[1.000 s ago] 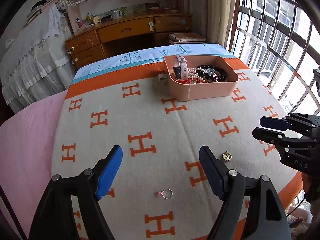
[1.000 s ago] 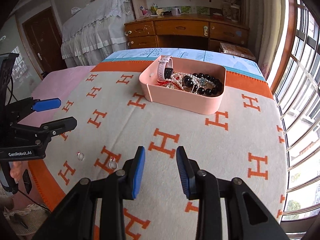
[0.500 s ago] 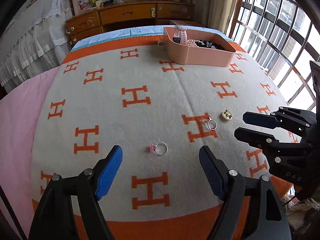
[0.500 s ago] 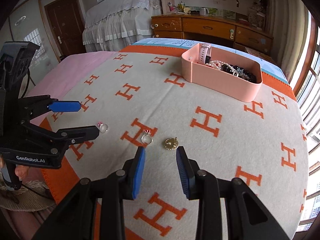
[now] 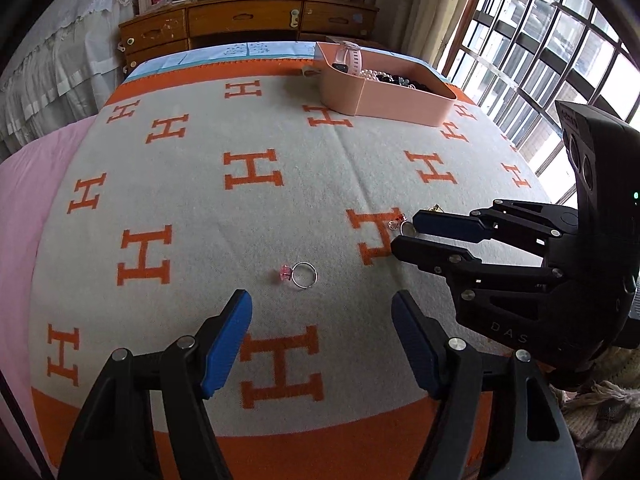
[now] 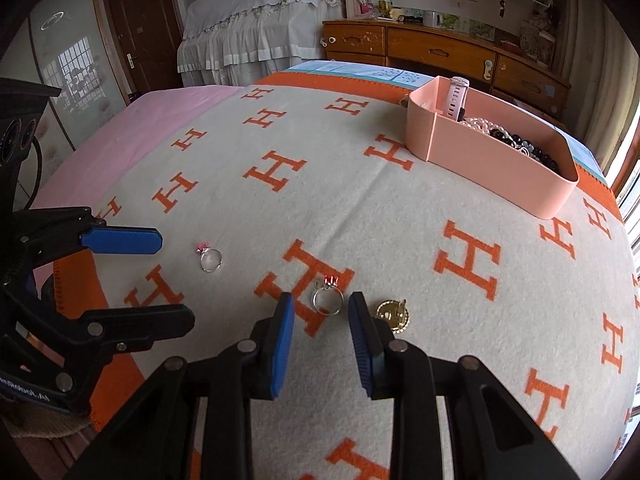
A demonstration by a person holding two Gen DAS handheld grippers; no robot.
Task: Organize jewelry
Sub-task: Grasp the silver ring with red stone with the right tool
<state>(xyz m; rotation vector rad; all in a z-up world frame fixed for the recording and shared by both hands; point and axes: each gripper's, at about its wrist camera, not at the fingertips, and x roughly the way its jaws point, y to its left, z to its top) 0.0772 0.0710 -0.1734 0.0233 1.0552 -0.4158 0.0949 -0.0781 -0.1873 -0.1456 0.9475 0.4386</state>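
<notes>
Lying just ahead of the right gripper's point(image 6: 321, 308) parted jaws, seemingly untouched: red-stone ring point(image 6: 328, 298)

Two rings point(image 6: 211, 259) point(image 6: 328, 299), one gold brooch point(image 6: 393, 314), one pink tray point(image 6: 496, 176), two claws point(image 5: 322, 316) point(image 6: 321, 313)

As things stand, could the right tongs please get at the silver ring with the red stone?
Probably yes: the silver ring with the red stone lies just beyond the open right tongs, nothing between them.

Home bedroom: blanketed bed point(image 5: 280, 200), wooden dresser point(image 6: 440, 48)
</notes>
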